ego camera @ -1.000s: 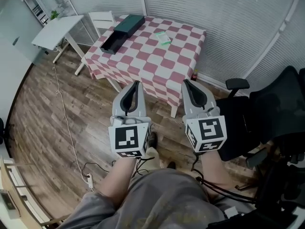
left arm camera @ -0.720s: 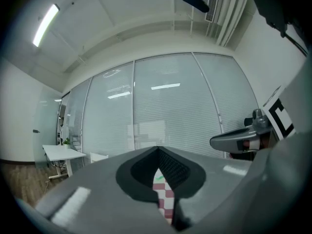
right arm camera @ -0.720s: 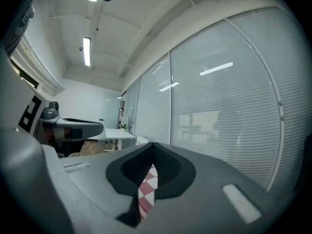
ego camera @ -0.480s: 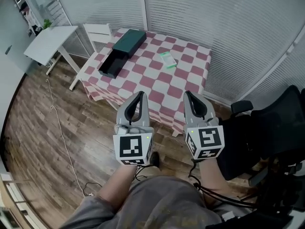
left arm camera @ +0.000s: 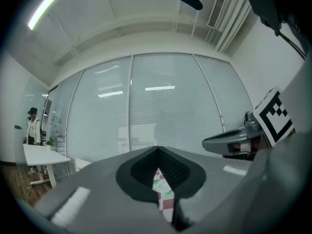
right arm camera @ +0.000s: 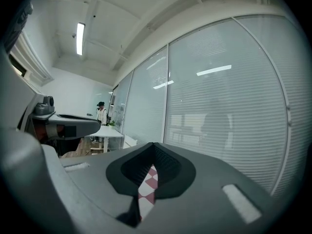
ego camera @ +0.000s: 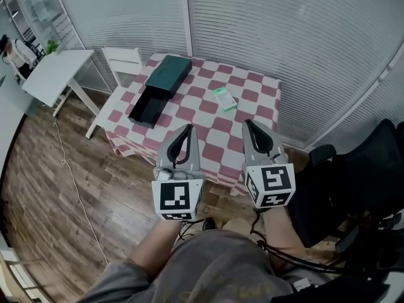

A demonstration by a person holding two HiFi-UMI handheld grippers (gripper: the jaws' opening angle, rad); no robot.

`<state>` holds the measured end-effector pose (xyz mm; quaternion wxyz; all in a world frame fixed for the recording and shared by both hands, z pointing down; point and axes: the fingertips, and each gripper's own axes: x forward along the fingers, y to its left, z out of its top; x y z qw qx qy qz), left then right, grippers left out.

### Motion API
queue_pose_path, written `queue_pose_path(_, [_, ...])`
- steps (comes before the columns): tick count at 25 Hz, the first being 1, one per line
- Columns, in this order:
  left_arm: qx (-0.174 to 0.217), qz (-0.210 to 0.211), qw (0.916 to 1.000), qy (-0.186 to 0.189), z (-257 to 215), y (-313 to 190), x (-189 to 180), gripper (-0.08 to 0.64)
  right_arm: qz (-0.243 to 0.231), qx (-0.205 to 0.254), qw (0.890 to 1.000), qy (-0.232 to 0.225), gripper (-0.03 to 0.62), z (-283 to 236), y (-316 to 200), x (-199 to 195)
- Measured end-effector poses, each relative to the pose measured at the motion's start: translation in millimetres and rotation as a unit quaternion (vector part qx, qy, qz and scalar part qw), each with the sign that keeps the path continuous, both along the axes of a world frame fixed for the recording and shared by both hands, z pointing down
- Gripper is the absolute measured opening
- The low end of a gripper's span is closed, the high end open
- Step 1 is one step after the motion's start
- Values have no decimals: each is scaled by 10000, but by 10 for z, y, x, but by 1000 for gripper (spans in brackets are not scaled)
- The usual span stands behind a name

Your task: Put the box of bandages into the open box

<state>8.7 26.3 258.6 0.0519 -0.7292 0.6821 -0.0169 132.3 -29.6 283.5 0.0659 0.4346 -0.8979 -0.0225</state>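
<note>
The bandage box (ego camera: 223, 98), small, green and white, lies flat on the checked tablecloth (ego camera: 252, 90), right of centre. The open box (ego camera: 146, 105) is dark, with a shallow tray pulled out toward the table's left front; its green sleeve (ego camera: 168, 74) sits behind it. My left gripper (ego camera: 185, 129) and right gripper (ego camera: 247, 124) hover side by side over the table's near edge, short of both boxes. Each is shut and holds nothing. Through the left gripper's (left arm camera: 158, 149) jaws a sliver of the bandage box (left arm camera: 161, 185) shows. The right gripper (right arm camera: 152, 144) shows only checked cloth (right arm camera: 147, 186).
A white side table (ego camera: 53, 74) and a white chair (ego camera: 124, 58) stand left of the checked table. A black office chair (ego camera: 360, 163) is at the right. A cable (ego camera: 68, 172) trails over the wood floor. White blinds line the wall behind. A person (ego camera: 14, 50) stands far left.
The checked table has come closer and lower in the head view, now reaching under the gripper tips. Both grippers stay shut, held side by side as before.
</note>
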Motion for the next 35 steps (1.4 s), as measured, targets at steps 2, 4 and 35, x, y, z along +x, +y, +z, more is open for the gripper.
queue_pose_path(2, [-18, 34, 10000, 29, 18, -82, -33, 0, 30, -15, 10000, 48, 28, 13, -68, -26])
queue_pose_path(4, [-50, 62, 10000, 43, 41, -169, -48, 0, 59, -44, 9999, 76, 28, 33, -140, -33])
queue_pose_path(35, [-729, -457, 9962, 91, 503, -2185, -313, 0, -539, -1109, 9917, 360, 83, 954, -2201, -374])
